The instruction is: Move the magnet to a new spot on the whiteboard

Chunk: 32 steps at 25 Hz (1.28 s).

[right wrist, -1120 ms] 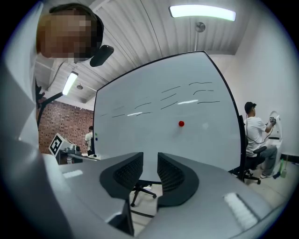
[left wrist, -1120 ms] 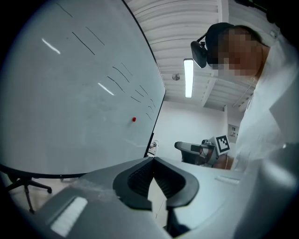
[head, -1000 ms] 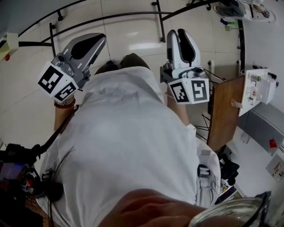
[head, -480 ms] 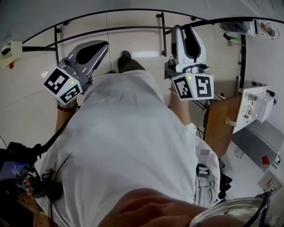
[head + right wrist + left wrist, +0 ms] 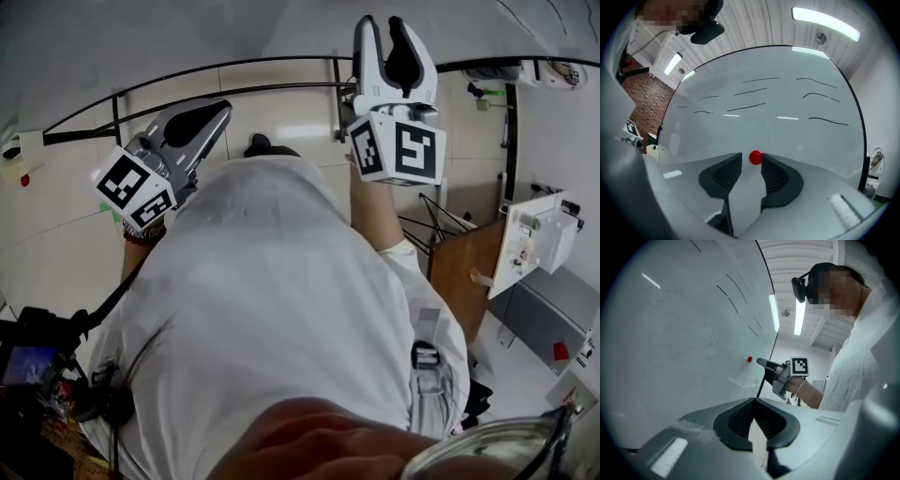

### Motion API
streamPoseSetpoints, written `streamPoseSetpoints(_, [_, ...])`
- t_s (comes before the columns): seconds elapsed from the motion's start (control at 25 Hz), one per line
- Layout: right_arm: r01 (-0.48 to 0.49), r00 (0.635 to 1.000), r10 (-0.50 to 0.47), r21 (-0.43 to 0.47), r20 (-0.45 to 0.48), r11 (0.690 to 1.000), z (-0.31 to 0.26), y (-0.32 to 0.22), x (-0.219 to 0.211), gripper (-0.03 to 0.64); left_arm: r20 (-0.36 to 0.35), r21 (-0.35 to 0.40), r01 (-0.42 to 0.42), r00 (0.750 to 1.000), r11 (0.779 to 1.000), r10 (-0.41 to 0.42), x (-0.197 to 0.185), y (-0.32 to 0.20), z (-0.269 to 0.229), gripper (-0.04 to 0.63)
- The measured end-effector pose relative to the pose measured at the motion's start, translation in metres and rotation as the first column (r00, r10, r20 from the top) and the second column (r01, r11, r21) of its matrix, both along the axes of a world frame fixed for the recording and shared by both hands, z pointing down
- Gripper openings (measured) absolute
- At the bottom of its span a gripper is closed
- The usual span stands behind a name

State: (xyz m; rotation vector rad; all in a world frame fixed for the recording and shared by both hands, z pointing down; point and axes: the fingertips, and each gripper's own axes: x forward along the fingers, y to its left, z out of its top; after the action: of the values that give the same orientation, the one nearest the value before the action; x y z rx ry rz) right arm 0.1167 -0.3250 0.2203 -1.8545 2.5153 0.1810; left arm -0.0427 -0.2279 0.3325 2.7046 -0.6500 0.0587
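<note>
Here magnet (image 5: 755,157) sits between right gripper (image 5: 382,28) jaws; contact unclear.

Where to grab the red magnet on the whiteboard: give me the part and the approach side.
Pinch the red magnet across its round sides, coming straight at the face of the whiteboard. It is a small knob standing off a flat board, so only its rim offers opposing surfaces. The right gripper, jaws apart, has it lined up in the gap at their tips.
</note>
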Motion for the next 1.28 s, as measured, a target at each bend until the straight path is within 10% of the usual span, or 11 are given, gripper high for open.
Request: streamPoseSetpoints(1.28, [0.034,0.998,-0.031,0.056,-0.052,0.998,-0.001,-0.004,-0.014,0.121,-0.002,-0.003,0.057,0.998,0.998,-0.057,-0.006,-0.014,-0.004,-0.002])
